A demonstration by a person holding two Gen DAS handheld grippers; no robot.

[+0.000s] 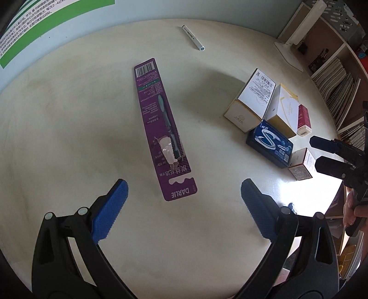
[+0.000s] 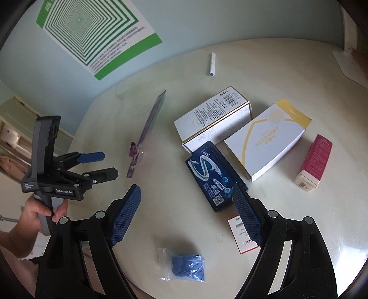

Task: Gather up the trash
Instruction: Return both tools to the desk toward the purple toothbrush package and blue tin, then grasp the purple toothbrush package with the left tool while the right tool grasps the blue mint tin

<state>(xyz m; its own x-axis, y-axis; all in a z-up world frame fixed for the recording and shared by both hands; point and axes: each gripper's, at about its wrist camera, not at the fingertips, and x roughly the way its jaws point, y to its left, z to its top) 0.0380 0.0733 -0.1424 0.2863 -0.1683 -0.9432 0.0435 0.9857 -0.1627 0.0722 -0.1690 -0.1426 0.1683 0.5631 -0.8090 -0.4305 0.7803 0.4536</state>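
Both grippers hang above a pale round table, tilted steeply down at its top.

The left gripper has its blue-padded fingers spread wide with nothing between them. Just ahead of them lies a purple toothbrush card, flat on the table near its middle, the end printed DARLIE nearest the fingertips and the barcode end toward the wall. From the right wrist view this gripper shows side-on at the table's left edge, held by a hand wrapped round the grey handle from below, wrist low and off the table.

The right gripper is likewise wide open and holds nothing. Its right finger overlaps a dark blue gum box and a small white-and-red box in the picture; whether it touches either I cannot tell. Near the table's front edge, below the fingers, lies a clear bag with blue contents. Beyond the gum box lie a white box, a white-and-yellow box and, toward the right edge, a pink box, close together. A white pen lies alone near the far edge. In the left wrist view the right gripper enters from the right edge, fingers apart, the holding hand partly visible.
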